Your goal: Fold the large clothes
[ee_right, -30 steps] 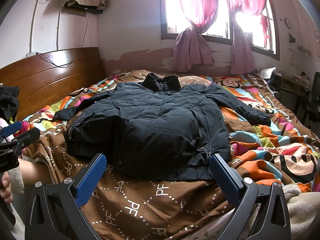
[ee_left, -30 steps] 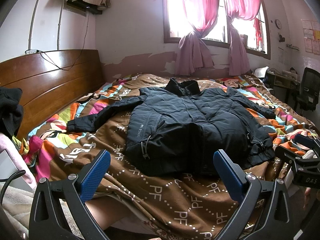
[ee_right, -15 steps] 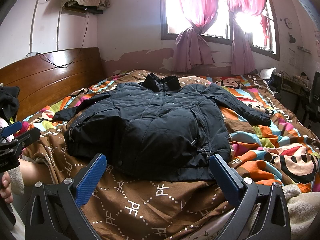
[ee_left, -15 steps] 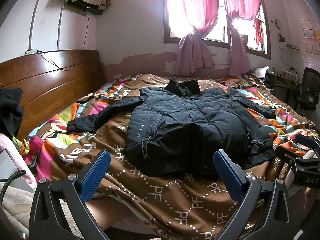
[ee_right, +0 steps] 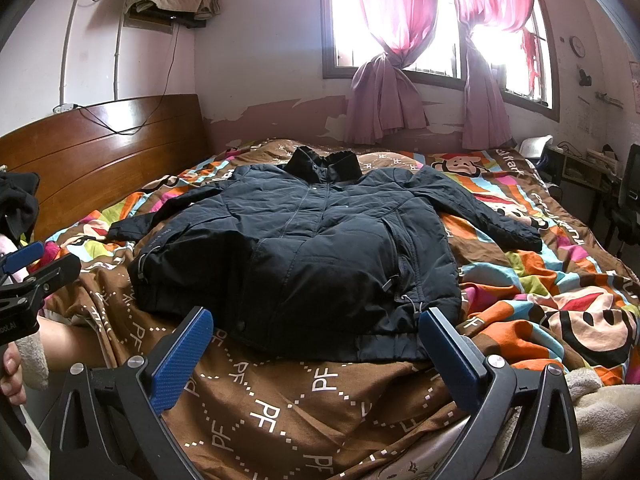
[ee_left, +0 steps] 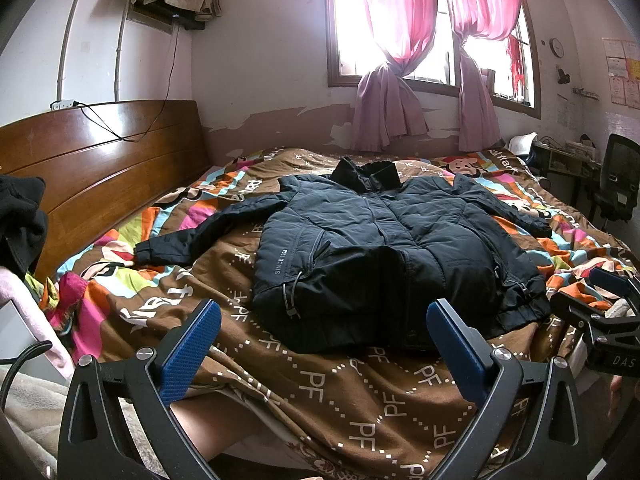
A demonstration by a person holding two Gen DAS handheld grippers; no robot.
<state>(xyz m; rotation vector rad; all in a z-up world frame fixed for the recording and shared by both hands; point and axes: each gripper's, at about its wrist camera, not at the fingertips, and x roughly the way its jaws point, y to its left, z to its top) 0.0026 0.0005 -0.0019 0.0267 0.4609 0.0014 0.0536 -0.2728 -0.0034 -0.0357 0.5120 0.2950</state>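
Jacket (ee_right: pixel 304 256) just beyond hand-held gripper (ee_right: pixel 316 344).

Matt quilted jacket (ee_left: pixel 384 240), glossy wooden headboard (ee_left: pixel 100 168)

L+R wrist cams – bed foot, facing headward | shared: jacket (ee_left: pixel 384 248)

No visible change: jacket (ee_left: pixel 384 248) position, both grippers' pose same as before.
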